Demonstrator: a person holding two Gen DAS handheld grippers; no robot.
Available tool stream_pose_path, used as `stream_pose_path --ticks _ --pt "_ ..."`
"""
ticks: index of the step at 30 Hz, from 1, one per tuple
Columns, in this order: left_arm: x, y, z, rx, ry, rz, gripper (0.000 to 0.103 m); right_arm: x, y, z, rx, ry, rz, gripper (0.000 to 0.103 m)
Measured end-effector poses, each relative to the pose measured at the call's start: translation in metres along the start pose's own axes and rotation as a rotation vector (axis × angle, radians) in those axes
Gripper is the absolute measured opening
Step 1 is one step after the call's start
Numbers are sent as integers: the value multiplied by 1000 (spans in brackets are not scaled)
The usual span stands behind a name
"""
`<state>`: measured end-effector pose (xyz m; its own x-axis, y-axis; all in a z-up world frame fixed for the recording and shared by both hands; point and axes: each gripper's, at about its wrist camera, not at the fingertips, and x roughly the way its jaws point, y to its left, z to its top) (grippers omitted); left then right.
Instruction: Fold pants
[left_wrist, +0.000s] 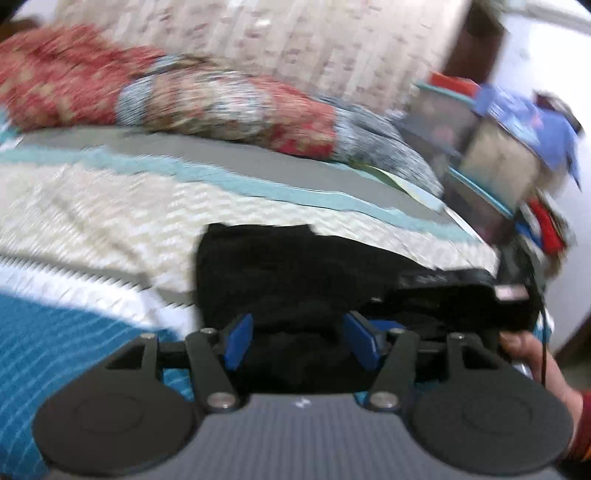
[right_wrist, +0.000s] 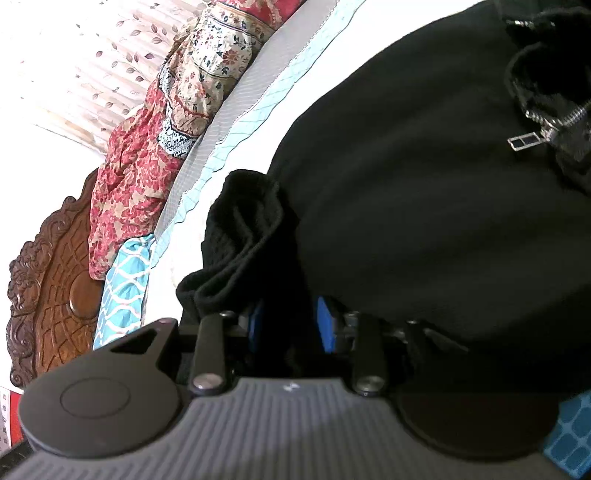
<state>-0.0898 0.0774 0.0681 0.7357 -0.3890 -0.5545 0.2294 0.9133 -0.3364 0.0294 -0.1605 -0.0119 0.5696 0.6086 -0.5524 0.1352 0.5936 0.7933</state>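
Pants (left_wrist: 291, 273) (black) | bunched, axis unclear | both grippers (left_wrist: 301, 341) (right_wrist: 286, 328) clamped

Black pants (left_wrist: 280, 266) and a floral quilt (left_wrist: 177, 96) lie on the bed (left_wrist: 92, 206).

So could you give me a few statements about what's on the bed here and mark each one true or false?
1. The pants are black. True.
2. The pants lie on a bare wooden floor. False: they lie on a bedspread patterned in cream and blue.
3. A metal zipper shows on the pants. True.
4. The right gripper has black fabric between its blue fingers. True.
5. The red floral cloth covers the pants. False: it sits apart, at the far side of the bed.
6. The left gripper points away from the pants. False: black fabric lies between its blue fingers.
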Motion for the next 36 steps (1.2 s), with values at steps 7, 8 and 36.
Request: stream_pose_path --ticks 7,8,36 --pt "-5 49 -4 -206 27 68 57 -9 9 -1 -91 -47 -69 38" --pt "-4 52 -4 -223 26 64 57 -15 2 1 -95 -58 -73 41" --pt "1 62 -10 -313 52 56 57 -41 56 39 -474 -297 -83 26"
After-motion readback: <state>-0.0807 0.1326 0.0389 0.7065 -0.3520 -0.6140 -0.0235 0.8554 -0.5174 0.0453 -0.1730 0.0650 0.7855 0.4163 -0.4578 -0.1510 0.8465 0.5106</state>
